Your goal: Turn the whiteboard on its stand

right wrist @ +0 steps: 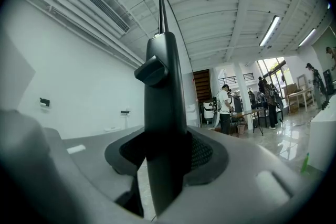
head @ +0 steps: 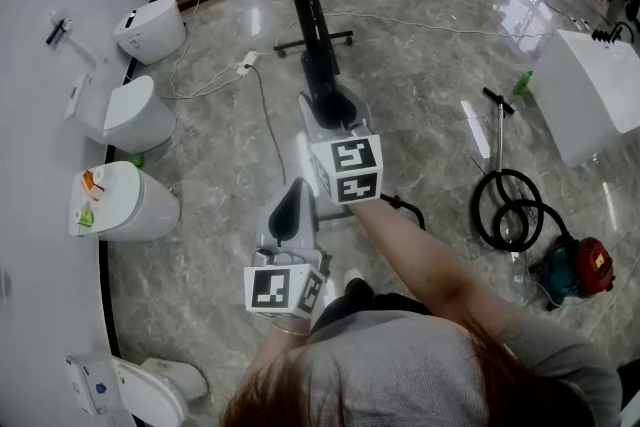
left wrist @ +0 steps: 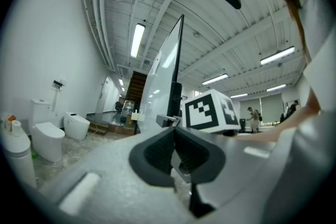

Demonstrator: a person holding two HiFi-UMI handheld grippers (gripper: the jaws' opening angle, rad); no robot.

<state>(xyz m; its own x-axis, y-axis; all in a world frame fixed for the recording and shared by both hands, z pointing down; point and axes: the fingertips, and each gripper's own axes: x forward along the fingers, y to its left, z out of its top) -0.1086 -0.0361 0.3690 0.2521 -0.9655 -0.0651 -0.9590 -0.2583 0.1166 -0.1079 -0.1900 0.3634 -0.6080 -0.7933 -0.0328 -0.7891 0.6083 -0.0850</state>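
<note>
Whiteboard (left wrist: pixel 168 71), a tall glossy white panel edged in black, stands edge-on to the person on its black metal stand (head: pixel 312 40) on the grey marble floor (head: pixel 420 65). Right claw (right wrist: pixel 167 152) is clamped on the black upright post (right wrist: pixel 164 92) at the board's edge. Left claw (left wrist: pixel 176 136), lower and nearer the person, has its jaws together, holding nothing

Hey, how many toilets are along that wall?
4, in a row down the head view's left side: farthest toilet, second toilet, third toilet, nearest toilet. Others may be out of frame.
</note>
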